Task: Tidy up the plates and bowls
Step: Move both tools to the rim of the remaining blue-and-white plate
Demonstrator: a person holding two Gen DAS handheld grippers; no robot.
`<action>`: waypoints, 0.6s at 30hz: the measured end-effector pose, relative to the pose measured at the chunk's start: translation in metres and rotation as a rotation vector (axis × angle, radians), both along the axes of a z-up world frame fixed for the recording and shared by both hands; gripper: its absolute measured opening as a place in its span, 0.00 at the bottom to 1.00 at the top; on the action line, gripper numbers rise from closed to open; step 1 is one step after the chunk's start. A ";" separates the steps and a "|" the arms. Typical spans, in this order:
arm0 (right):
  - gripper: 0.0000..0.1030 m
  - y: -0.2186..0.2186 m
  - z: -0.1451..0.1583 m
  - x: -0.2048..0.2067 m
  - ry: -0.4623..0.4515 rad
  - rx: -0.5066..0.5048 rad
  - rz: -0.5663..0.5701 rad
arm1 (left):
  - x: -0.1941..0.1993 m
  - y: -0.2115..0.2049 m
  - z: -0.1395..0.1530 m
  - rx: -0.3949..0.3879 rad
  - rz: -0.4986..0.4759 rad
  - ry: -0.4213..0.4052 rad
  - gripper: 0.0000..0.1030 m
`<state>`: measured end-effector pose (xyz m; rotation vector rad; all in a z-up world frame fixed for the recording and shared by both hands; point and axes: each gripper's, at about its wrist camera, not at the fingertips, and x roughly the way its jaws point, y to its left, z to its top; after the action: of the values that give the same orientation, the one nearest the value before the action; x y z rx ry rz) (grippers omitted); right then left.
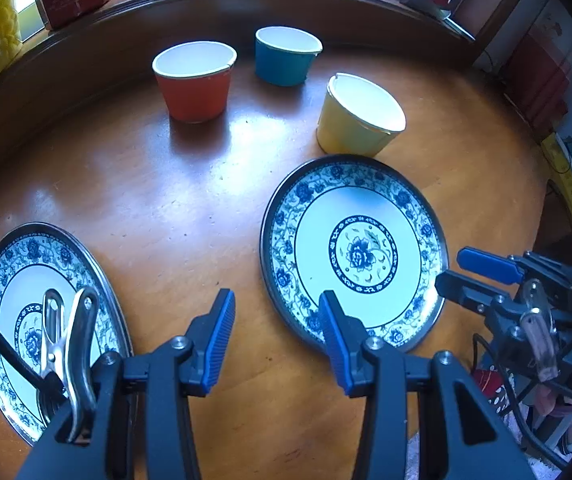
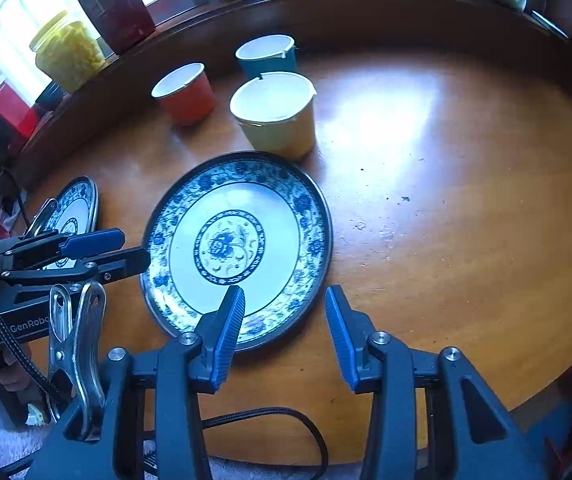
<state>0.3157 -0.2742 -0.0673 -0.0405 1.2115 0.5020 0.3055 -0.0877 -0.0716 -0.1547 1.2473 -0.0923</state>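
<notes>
Plates and bowls sit on a round brown table (image 1: 173, 200).

Nearest in the left wrist view is the left gripper (image 1: 275, 312). Its blue jaws stand partly open, with nothing between them. They hang over bare wood in the gap between two plates.

At about 8 o'clock from the left gripper lies the left plate (image 1: 9, 264), blue and white with flowers. A silver clip (image 1: 67, 344) on the tool hides part of it.

At about 1 o'clock lies the middle plate (image 1: 362, 248), the same kind, flat on the table. The right jaw hangs over its near edge.

At 3 o'clock from that plate, at its edge, is the right gripper (image 1: 452, 272). In its own view, the right gripper (image 2: 283, 312) is partly open too and holds nothing. Its left jaw is over the near rim of the middle plate (image 2: 237, 208) and its right jaw is over bare wood. The left plate (image 2: 79, 200) peeks out at 9 o'clock, behind the other tool.

Farther off stand three bowls, all upright. The yellow bowl (image 1: 356, 116) is just beside the far rim of the middle plate, maybe touching it. The red bowl (image 1: 193, 84) is at 11 o'clock. The teal bowl (image 1: 286, 56) is farthest, at 12 o'clock.

Behind the table is a ledge with a dark red box (image 2: 113, 4) and a jar of yellow stuff (image 2: 67, 52).
</notes>
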 end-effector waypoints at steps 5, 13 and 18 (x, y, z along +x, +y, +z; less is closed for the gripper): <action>0.39 -0.003 -0.003 0.006 0.007 0.018 0.008 | 0.004 -0.005 -0.004 0.015 0.002 0.008 0.43; 0.34 -0.001 -0.008 0.010 0.019 0.019 0.029 | 0.010 -0.017 -0.008 0.033 -0.007 0.008 0.43; 0.31 0.000 -0.014 0.013 0.039 0.018 0.030 | 0.014 -0.020 -0.012 0.029 -0.011 0.016 0.43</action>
<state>0.3282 -0.2742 -0.0813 -0.0342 1.2460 0.5422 0.3191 -0.1082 -0.0838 -0.1238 1.2648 -0.0824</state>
